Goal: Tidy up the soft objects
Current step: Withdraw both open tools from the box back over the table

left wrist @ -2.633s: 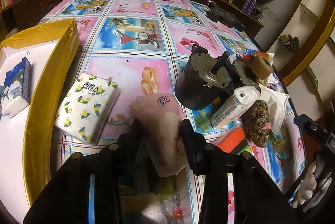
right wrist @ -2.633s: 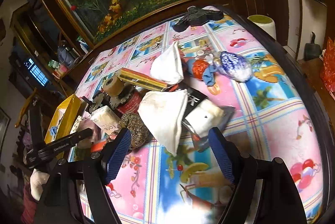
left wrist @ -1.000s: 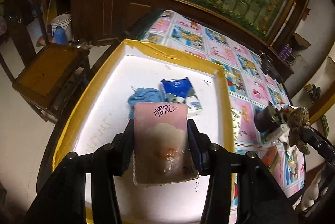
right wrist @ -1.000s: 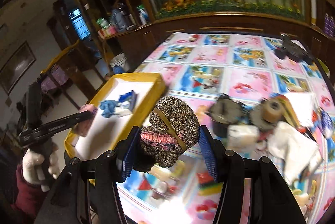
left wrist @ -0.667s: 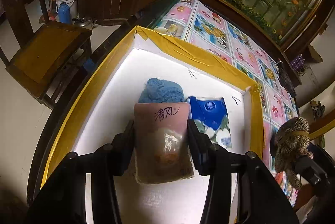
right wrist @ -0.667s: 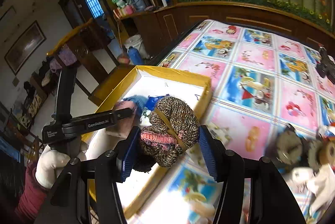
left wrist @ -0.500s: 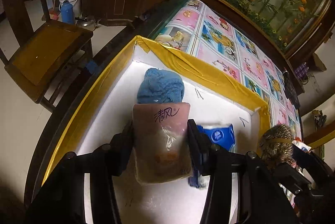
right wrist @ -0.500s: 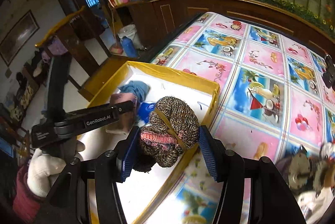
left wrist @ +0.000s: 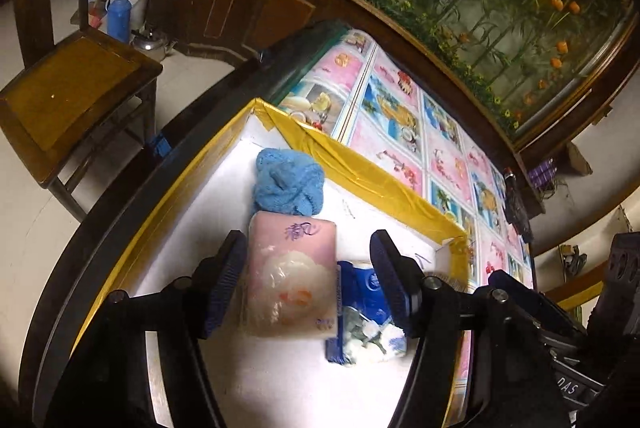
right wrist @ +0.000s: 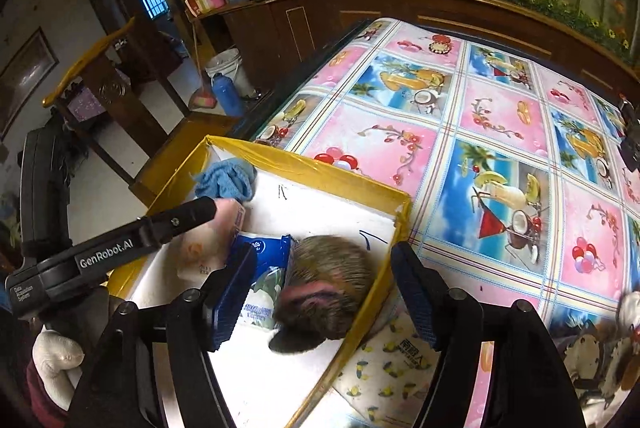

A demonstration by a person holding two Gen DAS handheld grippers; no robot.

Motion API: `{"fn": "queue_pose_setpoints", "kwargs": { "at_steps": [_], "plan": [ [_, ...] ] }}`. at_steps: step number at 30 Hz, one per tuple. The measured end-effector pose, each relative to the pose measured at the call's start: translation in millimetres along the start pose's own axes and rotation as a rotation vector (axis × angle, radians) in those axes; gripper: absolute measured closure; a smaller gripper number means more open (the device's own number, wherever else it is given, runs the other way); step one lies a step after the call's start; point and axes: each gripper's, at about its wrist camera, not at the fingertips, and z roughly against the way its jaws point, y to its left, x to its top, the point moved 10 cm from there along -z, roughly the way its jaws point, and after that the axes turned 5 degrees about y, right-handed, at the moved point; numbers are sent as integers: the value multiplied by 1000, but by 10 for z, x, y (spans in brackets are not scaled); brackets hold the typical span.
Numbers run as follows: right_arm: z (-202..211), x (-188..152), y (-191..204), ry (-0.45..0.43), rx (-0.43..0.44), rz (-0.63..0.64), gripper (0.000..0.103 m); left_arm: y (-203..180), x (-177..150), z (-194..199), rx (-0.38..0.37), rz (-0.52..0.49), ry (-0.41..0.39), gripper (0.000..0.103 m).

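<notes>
A white box with a yellow rim [left wrist: 384, 188] [right wrist: 320, 164] stands at the table's left end. In it lie a blue knitted cloth [left wrist: 286, 184] [right wrist: 226, 180], a pink tissue pack [left wrist: 290, 276] [right wrist: 204, 244] and a blue tissue pack [left wrist: 368, 312] [right wrist: 260, 276]. My left gripper [left wrist: 308, 286] is opening. The pink pack rests on the box floor between its jaws, and the right pad stands well off it. My right gripper [right wrist: 323, 292] is also opening over the box's near right corner. A brown knitted ball [right wrist: 328, 284], blurred, sits between its pads without touching them.
A lemon-print tissue pack [right wrist: 384, 368] lies on the fruit-print tablecloth [right wrist: 500, 156] just outside the box. Clutter sits at the table's right edge [right wrist: 600, 356]. Left of the table are a wooden chair [left wrist: 76, 84], a bucket and a blue bottle [right wrist: 224, 92]. A gloved hand [right wrist: 56, 356] holds the left gripper.
Both grippers came down over the box and spread their jaws. The pink pack was let go beside the blue cloth. The knitted ball came free of the right pads and dropped lower.
</notes>
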Motion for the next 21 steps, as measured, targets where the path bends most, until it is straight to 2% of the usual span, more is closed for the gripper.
{"fn": "queue_pose_setpoints", "kwargs": {
  "at_steps": [3,10,11,12,14,21],
  "plan": [
    [217,-172,-104,-35,13,-12,32,-134,-128,167,5,-30,-42,40],
    [944,-857,-612,-146,-34,-35,30,-660,-566,422,-22,-161,-50,40],
    [1054,-968,-724,-162,-40,-52,27,-759,-637,457,-28,-186,-50,38],
    [1181,-1083,-817,-176,-43,-68,25,-852,-706,477,-34,-210,-47,32],
    [1382,-1334,-1088,-203,-60,-120,22,-1049,-865,481,-46,-266,-30,26],
    [1711,-2097,-1922,-226,-99,-305,22,-1701,-1409,186,-58,-474,70,27]
  ]
}}
